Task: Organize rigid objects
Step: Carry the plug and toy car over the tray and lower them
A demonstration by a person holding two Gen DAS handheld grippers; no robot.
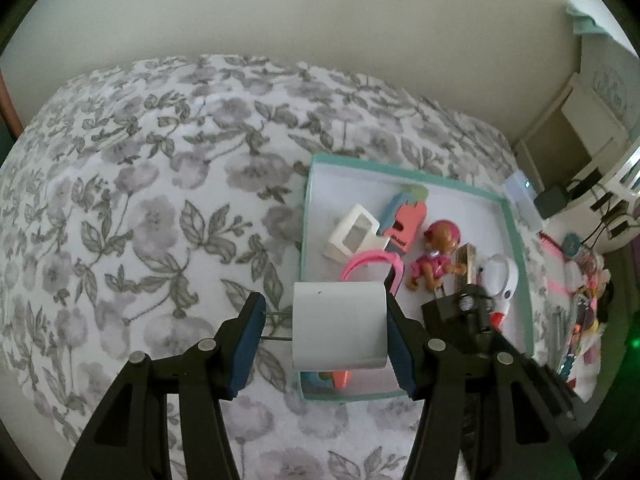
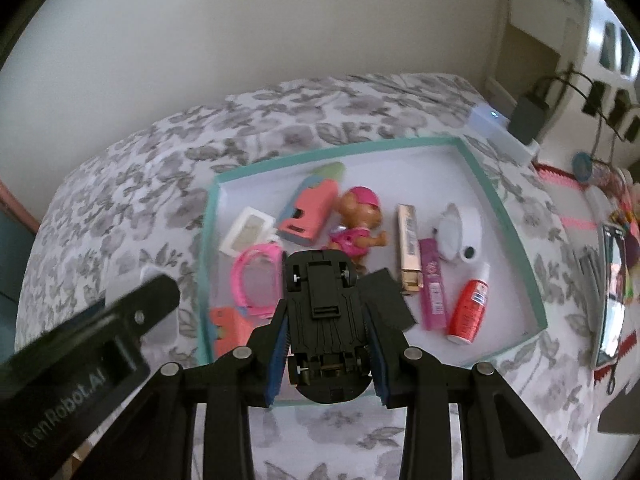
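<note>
A teal-rimmed white box (image 1: 516,248) (image 2: 496,196) lies on the floral bedspread. It holds a pup figure (image 1: 438,254) (image 2: 360,220), a pink headband (image 2: 258,280), a coral toy (image 2: 310,216), a white frame (image 2: 248,234), a gold stick (image 2: 410,248), a purple tube (image 2: 434,294) and an orange bottle (image 2: 468,306). My left gripper (image 1: 324,338) is shut on a white cylinder (image 1: 339,326) by thin prongs, above the box's left rim. My right gripper (image 2: 328,356) is shut on a black toy car (image 2: 324,320), underside up, over the box's near side.
The floral bedspread (image 1: 140,220) spreads wide to the left of the box. A white device with a light (image 2: 500,128) and cables sit past the box's far right corner. A heap of colourful small items (image 1: 580,304) lies to the right of the box. A wall stands behind.
</note>
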